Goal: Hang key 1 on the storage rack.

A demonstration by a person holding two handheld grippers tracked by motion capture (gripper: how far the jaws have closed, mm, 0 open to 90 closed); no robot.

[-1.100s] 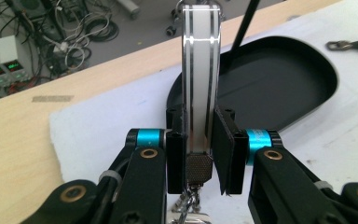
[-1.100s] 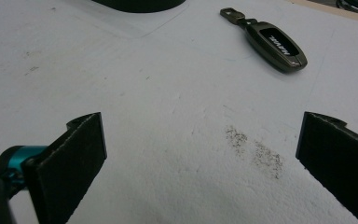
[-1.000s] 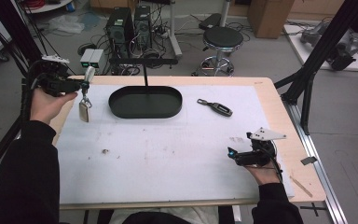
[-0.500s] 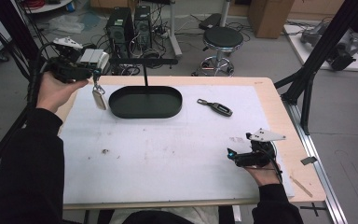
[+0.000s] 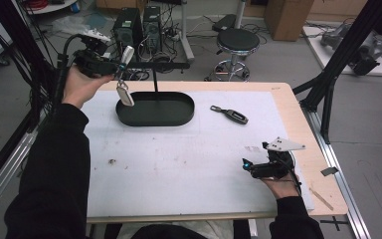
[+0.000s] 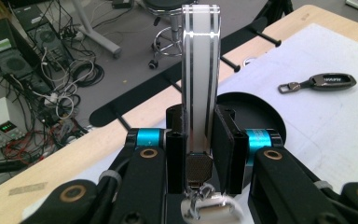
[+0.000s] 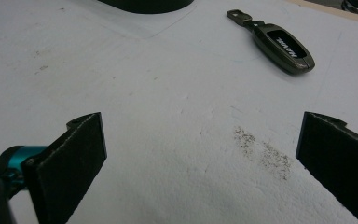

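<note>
Left gripper (image 5: 122, 60) lifting white key fob (image 6: 200, 79) higher, jaws clenched on it, tag dangling above far-left rim of black tray (image 5: 184, 110); hanging on stand seems near. Right gripper (image 5: 252, 167) idling, jaws released, near-right tabletop (image 5: 179, 169).

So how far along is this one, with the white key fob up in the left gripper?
Nothing hangs on the black stand's crossbar yet, and its oval black tray holds nothing. In hand: the left gripper is shut on the white key fob, raised beside the crossbar. Probably left: hanging it, then the dark grey key fob lying on the white mat; the right gripper rests open, short of it.
</note>
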